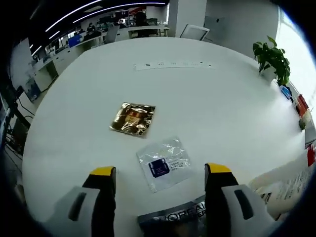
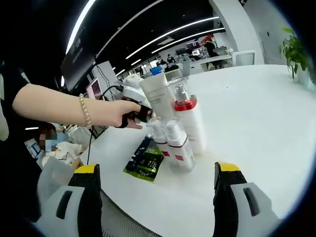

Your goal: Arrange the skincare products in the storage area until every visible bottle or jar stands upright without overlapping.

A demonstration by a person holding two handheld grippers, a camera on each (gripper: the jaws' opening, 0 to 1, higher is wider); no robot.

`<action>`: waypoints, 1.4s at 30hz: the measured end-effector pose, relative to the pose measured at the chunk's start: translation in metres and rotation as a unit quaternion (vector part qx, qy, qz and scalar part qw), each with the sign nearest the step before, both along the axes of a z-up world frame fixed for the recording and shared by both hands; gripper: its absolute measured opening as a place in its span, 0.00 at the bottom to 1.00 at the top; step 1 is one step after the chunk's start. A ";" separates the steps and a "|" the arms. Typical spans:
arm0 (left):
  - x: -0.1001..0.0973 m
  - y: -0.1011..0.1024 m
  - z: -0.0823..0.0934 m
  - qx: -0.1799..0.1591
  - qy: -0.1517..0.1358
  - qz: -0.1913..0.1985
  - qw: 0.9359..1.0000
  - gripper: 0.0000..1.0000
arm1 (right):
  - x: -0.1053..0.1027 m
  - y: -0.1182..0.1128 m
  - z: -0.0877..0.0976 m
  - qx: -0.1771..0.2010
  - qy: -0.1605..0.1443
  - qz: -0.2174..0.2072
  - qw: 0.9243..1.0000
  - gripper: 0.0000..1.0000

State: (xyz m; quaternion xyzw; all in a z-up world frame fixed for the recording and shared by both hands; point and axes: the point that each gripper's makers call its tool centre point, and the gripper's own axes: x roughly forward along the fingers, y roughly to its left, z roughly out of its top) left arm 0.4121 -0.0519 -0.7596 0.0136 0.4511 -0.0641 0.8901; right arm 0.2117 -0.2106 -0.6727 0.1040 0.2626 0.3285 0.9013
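- The left gripper (image 1: 160, 173) is seen with its fingers spread and nothing held, hovering over the white worktop (image 1: 222, 113).
- A clear sachet (image 1: 164, 164) lies flat just ahead of it; a gold sachet (image 1: 133, 118) lies farther off, and a dark L'Oréal pack (image 1: 173, 221) sits between the fingers' bases.
- The right gripper (image 2: 158, 173) is likewise released, facing a cluster of white bottles (image 2: 180, 140) standing close together, with a green sachet (image 2: 144, 163) beside them.
- A hand (image 2: 118, 113) is seen at the tall tube (image 2: 157, 96).
- The bottles are best gripped low on the body and spaced apart, so none is toppled.
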 end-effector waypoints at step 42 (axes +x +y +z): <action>0.003 0.010 0.027 -0.030 -0.069 -0.043 0.996 0.34 | -0.002 0.004 0.001 -0.008 -0.005 0.013 1.000 0.94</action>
